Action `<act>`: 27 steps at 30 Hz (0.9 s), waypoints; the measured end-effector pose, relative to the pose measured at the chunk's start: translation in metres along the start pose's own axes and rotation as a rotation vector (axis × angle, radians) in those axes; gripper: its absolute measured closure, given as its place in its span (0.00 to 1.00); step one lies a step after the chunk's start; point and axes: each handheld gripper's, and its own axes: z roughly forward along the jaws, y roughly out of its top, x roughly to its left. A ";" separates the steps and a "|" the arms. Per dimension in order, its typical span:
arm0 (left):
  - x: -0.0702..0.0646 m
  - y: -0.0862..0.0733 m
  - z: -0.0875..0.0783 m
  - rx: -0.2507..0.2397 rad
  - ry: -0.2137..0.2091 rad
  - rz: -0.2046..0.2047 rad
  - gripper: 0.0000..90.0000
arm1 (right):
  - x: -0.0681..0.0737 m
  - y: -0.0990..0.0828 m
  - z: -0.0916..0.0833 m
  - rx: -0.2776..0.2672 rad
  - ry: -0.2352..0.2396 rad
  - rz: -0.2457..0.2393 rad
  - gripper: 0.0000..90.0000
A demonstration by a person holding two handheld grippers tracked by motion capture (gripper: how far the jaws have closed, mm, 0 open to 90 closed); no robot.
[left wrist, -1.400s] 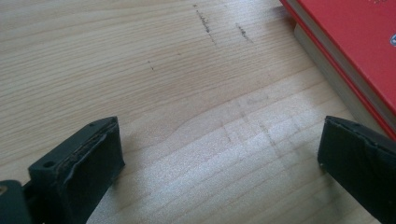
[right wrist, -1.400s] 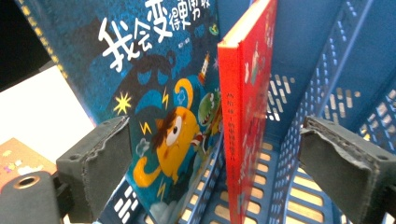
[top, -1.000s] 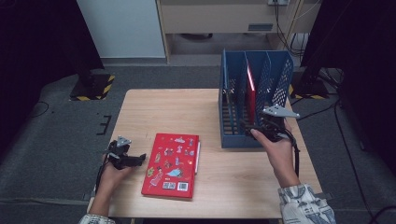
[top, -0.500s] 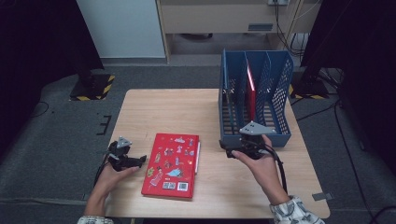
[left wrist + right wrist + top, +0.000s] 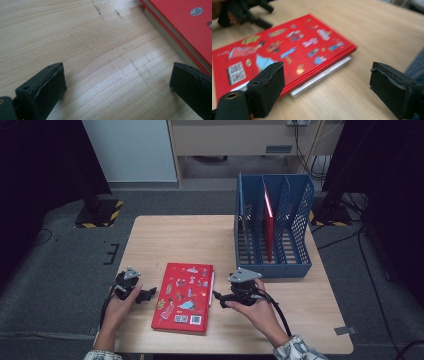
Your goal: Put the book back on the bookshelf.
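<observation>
I bring my right hand-held gripper [image 5: 218, 296], jaws wide and empty, to the right edge of the red book [image 5: 183, 296] lying flat in the lower middle of the bench [image 5: 200, 240]. Next it must close on this edge. My left hand-held gripper [image 5: 148, 294] waits open at the other side. On the cover I see a QR code, no readable words

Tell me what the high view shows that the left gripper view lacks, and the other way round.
High view alone: the blue file rack at the table's far right with a red book upright inside, the right gripper open beside the lying red book, and the person's hands. Left gripper view alone: dark scuff marks in the wood grain and the page edges under the cover. Both: the wooden table, that lying book, the open left gripper.
</observation>
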 end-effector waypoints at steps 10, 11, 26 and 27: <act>-0.001 0.001 0.001 0.001 0.011 -0.009 0.00 | 0.002 -0.011 0.011 0.063 0.021 0.015 0.11; -0.001 0.001 0.001 0.001 0.011 -0.009 0.00 | 0.002 -0.011 0.012 0.063 0.021 0.019 0.11; -0.012 0.009 -0.025 -0.125 -0.032 -0.022 0.05 | 0.019 -0.018 0.032 0.123 0.060 0.004 0.13; -0.015 0.010 -0.026 -0.138 -0.046 -0.027 0.05 | 0.021 -0.019 0.034 0.127 0.066 0.001 0.13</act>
